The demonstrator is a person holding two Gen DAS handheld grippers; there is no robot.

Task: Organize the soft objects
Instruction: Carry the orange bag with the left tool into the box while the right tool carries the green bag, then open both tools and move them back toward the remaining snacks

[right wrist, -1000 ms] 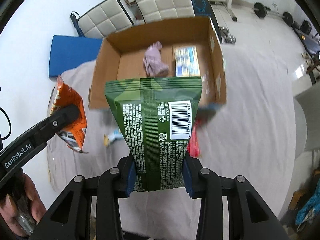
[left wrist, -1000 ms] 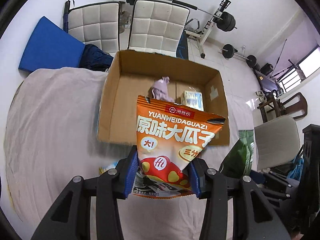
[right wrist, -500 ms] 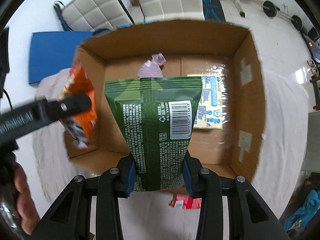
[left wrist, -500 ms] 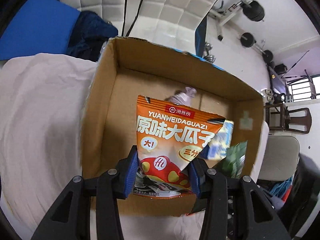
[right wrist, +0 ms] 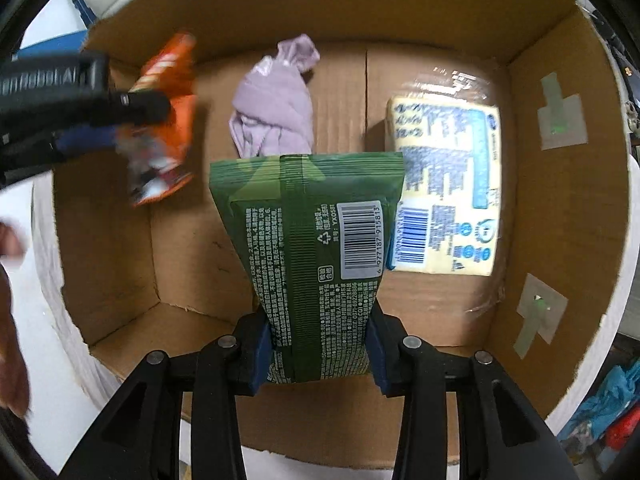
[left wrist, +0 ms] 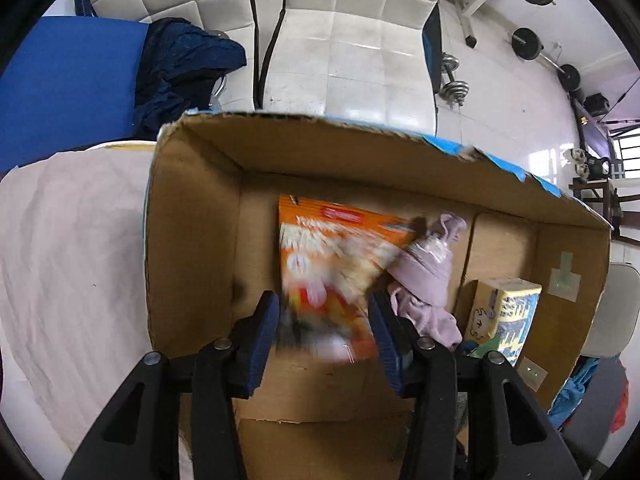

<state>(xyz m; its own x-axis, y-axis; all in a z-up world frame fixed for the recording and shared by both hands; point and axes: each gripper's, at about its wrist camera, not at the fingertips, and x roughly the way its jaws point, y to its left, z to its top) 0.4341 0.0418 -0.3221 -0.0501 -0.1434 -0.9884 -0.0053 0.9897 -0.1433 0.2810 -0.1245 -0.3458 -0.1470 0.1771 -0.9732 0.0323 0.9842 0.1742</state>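
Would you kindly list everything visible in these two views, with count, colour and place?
box: 1, brown cardboard, on the sheet
orange bag: 1, blurred, in the box's left part, between the left fingers
green bag: 1, over the box middle, held by the right gripper
cloth: 1, lilac, on the box floor near the far wall
tissue pack: 1, yellow and blue, box floor, right side
sheet: 1, off-white, under the box
chairs: 2, white, behind the box
mat: 1, blue, far left
weights: several, black, on the floor
left gripper: black, blue fingers, open
right gripper: black, shut
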